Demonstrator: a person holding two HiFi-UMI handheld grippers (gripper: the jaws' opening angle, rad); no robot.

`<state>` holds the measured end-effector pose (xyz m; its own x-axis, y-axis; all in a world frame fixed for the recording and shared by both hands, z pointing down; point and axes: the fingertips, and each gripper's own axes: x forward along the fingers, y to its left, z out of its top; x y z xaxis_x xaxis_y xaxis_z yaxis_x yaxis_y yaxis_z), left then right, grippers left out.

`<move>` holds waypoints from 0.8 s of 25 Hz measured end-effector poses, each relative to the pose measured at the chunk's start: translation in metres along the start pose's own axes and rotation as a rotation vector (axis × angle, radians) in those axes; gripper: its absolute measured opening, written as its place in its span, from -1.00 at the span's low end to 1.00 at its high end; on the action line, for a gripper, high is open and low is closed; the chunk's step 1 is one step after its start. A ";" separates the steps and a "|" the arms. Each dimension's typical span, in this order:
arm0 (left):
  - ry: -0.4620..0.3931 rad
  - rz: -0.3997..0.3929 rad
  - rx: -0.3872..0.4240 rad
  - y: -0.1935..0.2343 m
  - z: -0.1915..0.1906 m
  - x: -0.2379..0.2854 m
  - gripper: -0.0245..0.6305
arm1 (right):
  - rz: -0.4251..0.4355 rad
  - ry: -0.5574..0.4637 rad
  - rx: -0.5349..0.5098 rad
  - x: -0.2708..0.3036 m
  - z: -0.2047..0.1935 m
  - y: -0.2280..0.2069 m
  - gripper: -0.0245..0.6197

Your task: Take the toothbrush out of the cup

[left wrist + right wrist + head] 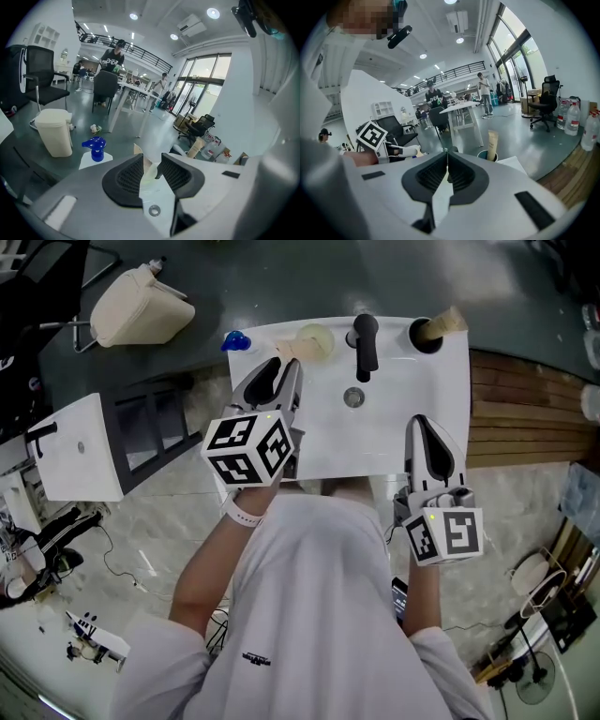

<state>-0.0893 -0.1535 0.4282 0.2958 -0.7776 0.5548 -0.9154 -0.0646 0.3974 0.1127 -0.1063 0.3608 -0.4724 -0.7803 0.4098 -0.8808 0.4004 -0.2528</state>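
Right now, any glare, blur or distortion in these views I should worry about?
Head view: evenly lit and sharp, though there is little contrast on the white sink. Left gripper view: strong fisheye with black corners; the pale cup beyond the open fingers is low-contrast. Right gripper view: same fisheye, with bright windows at right.

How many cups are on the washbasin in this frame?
2. A pale cup stands at the back edge of the basin, left of the faucet. A dark cup holding a tan item stands right of the faucet. None seems hidden.
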 end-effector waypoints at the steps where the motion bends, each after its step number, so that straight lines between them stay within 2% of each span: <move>1: 0.005 0.003 -0.003 0.002 -0.001 0.004 -0.56 | 0.002 0.008 -0.003 0.002 -0.001 -0.001 -0.90; 6: 0.017 0.020 -0.005 0.008 -0.006 0.020 -0.58 | -0.007 0.040 0.001 0.006 -0.010 -0.010 -0.90; 12: 0.013 0.075 0.021 0.017 -0.004 0.026 -0.88 | -0.008 0.051 0.015 0.011 -0.015 -0.015 -0.90; 20: -0.001 0.051 0.052 0.007 0.002 0.025 -0.91 | -0.013 0.029 0.017 0.005 -0.011 -0.016 -0.90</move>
<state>-0.0887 -0.1745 0.4432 0.2476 -0.7816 0.5726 -0.9422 -0.0567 0.3301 0.1243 -0.1115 0.3769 -0.4617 -0.7713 0.4382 -0.8864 0.3818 -0.2618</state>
